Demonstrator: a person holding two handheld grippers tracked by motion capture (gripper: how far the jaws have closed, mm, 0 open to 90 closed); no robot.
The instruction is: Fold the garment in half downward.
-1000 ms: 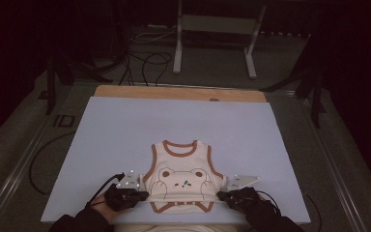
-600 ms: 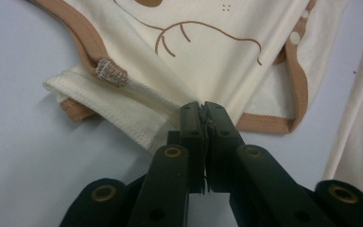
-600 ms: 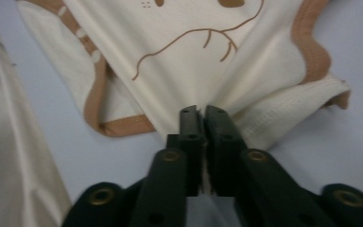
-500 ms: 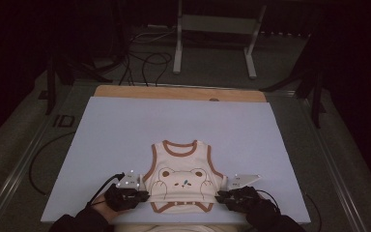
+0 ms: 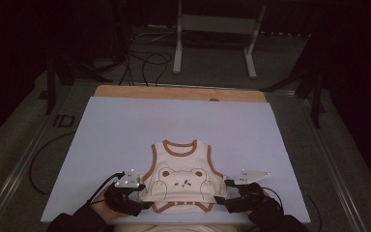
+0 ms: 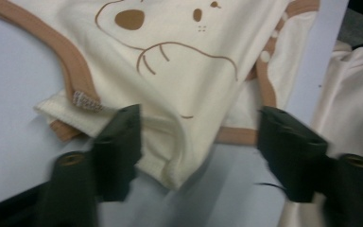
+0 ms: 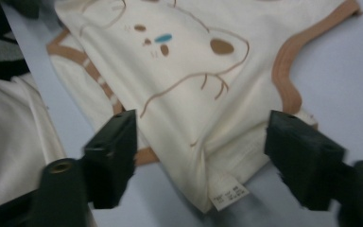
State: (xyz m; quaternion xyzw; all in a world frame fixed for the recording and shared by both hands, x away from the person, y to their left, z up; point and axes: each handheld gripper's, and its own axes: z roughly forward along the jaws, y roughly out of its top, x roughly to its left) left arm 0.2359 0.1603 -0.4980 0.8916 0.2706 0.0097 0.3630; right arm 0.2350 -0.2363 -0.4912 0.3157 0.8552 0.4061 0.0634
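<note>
The left gripper (image 5: 142,199) and right gripper (image 5: 221,195) are being held at the near corners of the cream bear-print vest (image 5: 182,177), jaws just opened wide, gripping nothing. The vest is lying flat near the near edge of the lavender mat (image 5: 183,125).

— What do we see of our own gear from above?

— 2 black grippers, the left gripper (image 5: 137,199) and the right gripper (image 5: 222,194), each topped by a grey three-cornered plate (image 5: 127,180) with small pale dots on it. We wear dark sleeves (image 5: 72,223) and dark gloves.

— And the cables?

— A thin black cable (image 5: 107,181) loops off each one.

— Up close, how do the jaws look?

— In the left gripper view we see 2 matte black blocky fingers (image 6: 118,149), squared at the tips, each on a rounded black post (image 6: 71,189) with a brass-coloured hole on top. The right gripper view shows the same build.
</note>
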